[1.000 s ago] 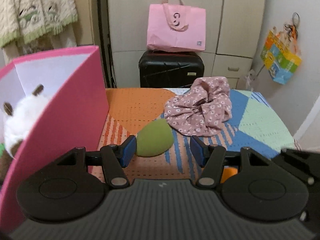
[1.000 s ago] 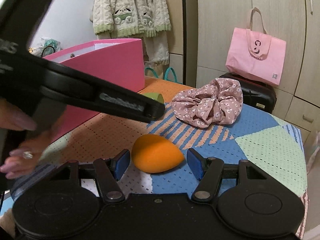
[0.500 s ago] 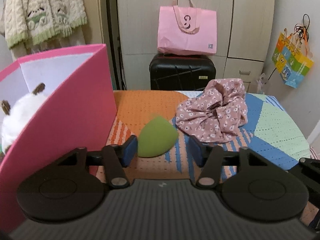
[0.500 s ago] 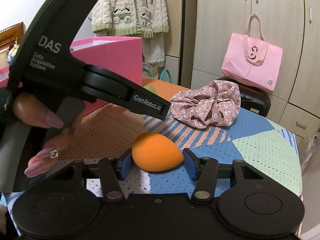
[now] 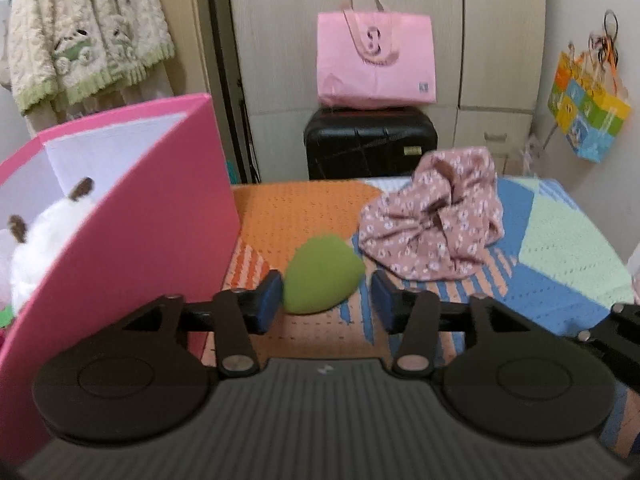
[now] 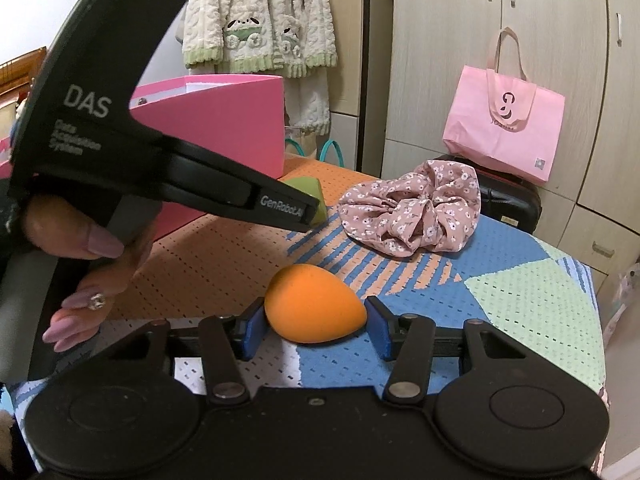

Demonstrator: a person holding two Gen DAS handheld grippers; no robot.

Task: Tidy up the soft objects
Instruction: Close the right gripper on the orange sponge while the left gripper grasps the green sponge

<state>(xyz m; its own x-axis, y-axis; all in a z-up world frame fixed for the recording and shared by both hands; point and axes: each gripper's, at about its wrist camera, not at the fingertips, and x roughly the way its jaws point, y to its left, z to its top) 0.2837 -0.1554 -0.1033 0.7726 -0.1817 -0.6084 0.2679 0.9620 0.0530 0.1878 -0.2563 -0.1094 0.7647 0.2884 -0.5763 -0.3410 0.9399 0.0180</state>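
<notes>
A green egg-shaped sponge (image 5: pixel 322 276) lies on the patterned cloth, between the fingers of my open left gripper (image 5: pixel 328 300); the left pad touches it and the right pad stands apart. It also shows in the right wrist view (image 6: pixel 308 192), partly behind the left gripper's body. An orange egg-shaped sponge (image 6: pixel 314 309) sits between the fingers of my right gripper (image 6: pixel 316 326), and both pads touch its sides. A pink floral scrunchie (image 5: pixel 434 226) (image 6: pixel 412 208) lies further back. A pink box (image 5: pixel 120 216) (image 6: pixel 224 120) stands at the left and holds a white plush toy (image 5: pixel 44 240).
The table cloth (image 6: pixel 520 292) ends at the right, with floor beyond. Behind the table stand a black suitcase (image 5: pixel 370 144), a pink tote bag (image 5: pixel 376 60) and cabinet doors. A colourful bag (image 5: pixel 588 108) hangs at the right. Knit clothes (image 6: pixel 256 20) hang at the left.
My right gripper's fingers have closed in from well apart onto the orange sponge. My left gripper has moved forward around the green sponge and narrowed a little.
</notes>
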